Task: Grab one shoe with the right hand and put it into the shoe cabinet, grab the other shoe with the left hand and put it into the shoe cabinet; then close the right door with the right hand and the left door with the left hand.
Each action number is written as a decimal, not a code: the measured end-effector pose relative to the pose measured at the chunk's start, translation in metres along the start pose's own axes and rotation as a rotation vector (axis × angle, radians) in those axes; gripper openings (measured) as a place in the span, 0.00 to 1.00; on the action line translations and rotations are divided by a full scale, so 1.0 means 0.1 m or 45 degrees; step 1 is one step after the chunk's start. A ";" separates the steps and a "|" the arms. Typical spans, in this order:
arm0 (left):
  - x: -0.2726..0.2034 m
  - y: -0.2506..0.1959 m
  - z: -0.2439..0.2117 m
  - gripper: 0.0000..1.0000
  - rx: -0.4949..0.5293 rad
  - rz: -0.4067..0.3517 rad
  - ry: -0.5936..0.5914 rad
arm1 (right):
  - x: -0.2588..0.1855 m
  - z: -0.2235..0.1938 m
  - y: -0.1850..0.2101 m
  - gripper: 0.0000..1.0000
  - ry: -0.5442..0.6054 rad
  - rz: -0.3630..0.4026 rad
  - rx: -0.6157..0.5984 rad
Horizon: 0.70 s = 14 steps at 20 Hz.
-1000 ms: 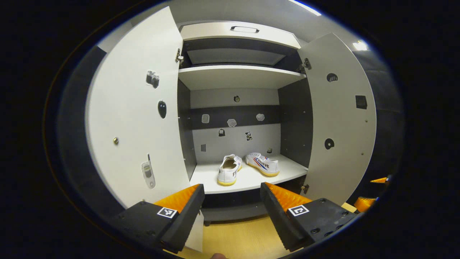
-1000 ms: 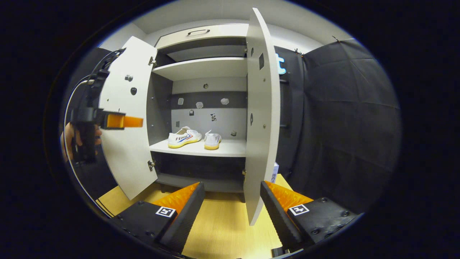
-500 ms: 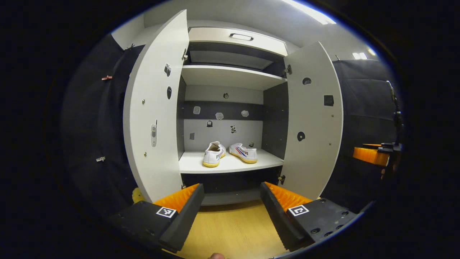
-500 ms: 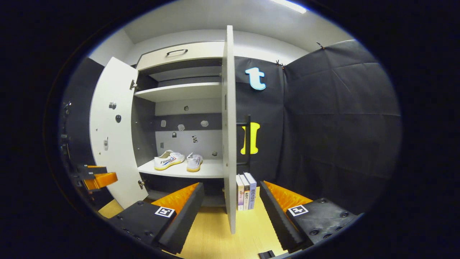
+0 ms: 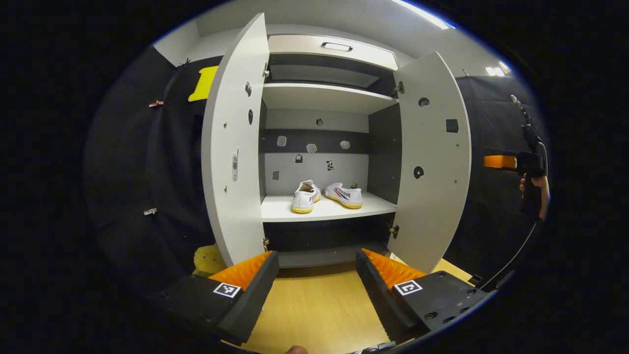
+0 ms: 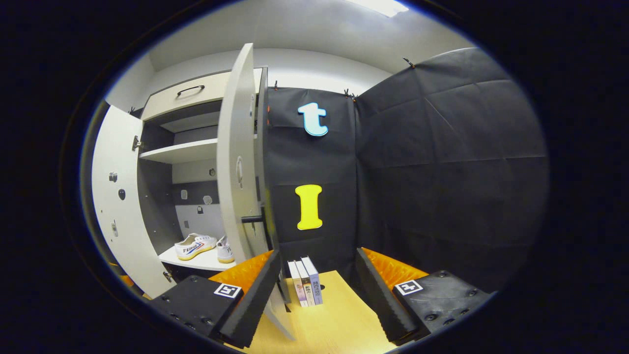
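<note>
The left claw (image 5: 317,268) hangs spread and empty above the wooden floor (image 5: 314,314), squarely facing the shoe cabinet (image 5: 324,147); the right claw (image 6: 317,268) is likewise spread and holds nothing, with the outer face of the right door (image 6: 238,162) rising just beyond its left finger. Both shoes sit side by side on the lower shelf (image 5: 319,210): the left shoe (image 5: 304,196) heel-on to the camera, the right shoe (image 5: 346,195) angled beside it, the two near each other (whether they touch cannot be told). In the right gripper view the door cuts off part of one shoe and much of the cabinet's inside; the stickers on the back panel are too small to make out. A row of books (image 6: 305,282) stands on the floor by the booth wall, their lower ends partly behind the claw. In the left gripper view the left door (image 5: 236,142) stands wide open, and a hand (image 5: 535,189) at the far right edge holds the other gripper, mostly cropped. Compared with a second ago, the left claw has pulled back from the shelf, while the right claw has swung round to the outer side of the right door, which stands open as before
</note>
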<state>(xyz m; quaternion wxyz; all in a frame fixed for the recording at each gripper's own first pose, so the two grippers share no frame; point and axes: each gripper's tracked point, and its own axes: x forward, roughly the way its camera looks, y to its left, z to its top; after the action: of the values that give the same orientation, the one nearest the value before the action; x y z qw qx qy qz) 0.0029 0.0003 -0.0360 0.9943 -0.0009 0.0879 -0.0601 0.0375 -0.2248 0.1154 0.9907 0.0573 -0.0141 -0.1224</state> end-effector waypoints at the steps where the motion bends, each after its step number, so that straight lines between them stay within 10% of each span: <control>1: -0.02 0.04 -0.01 0.98 0.003 0.018 0.002 | 0.12 0.02 -0.03 0.97 -0.004 0.002 0.003; 14: -0.09 0.39 -0.17 0.98 -0.014 0.215 0.068 | 0.87 -0.20 0.08 0.95 0.029 0.102 -0.121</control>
<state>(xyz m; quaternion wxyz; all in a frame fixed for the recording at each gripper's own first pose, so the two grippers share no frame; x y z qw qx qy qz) -0.0042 0.0401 -0.0521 0.9931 0.0025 0.1146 0.0245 0.1249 -0.2364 0.0975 0.9965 0.0108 0.0005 -0.0824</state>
